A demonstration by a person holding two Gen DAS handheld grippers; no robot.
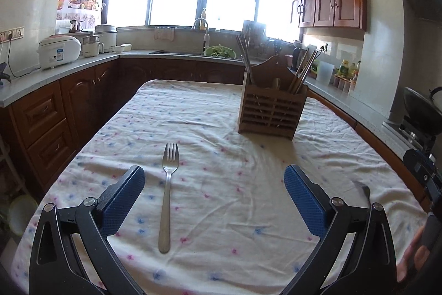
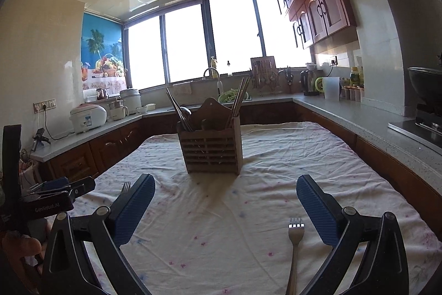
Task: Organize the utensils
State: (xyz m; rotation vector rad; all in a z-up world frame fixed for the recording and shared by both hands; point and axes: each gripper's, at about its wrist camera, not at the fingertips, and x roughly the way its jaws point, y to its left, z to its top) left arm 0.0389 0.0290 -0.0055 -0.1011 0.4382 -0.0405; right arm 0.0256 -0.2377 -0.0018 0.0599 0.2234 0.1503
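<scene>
A steel fork [image 1: 167,194] lies flat on the floral tablecloth [image 1: 221,134], tines away, between my open left gripper's [image 1: 214,179] blue pads and nearer the left pad [image 1: 124,201]. A second fork [image 2: 295,248] lies near my open right gripper's [image 2: 225,185] right pad [image 2: 317,209]. The first fork's tines [image 2: 126,186] peek past the left pad in the right wrist view. A slatted wooden utensil holder [image 1: 272,109] stands further back on the table with chopsticks and spoons in it; it also shows in the right wrist view [image 2: 211,148]. Both grippers are empty.
Kitchen counters [image 1: 69,68] with a rice cooker [image 1: 59,51], sink and bottles wrap the table on three sides. A stove with a wok [image 2: 425,90] is on the right. The left gripper body [image 2: 52,194] shows at the left of the right wrist view.
</scene>
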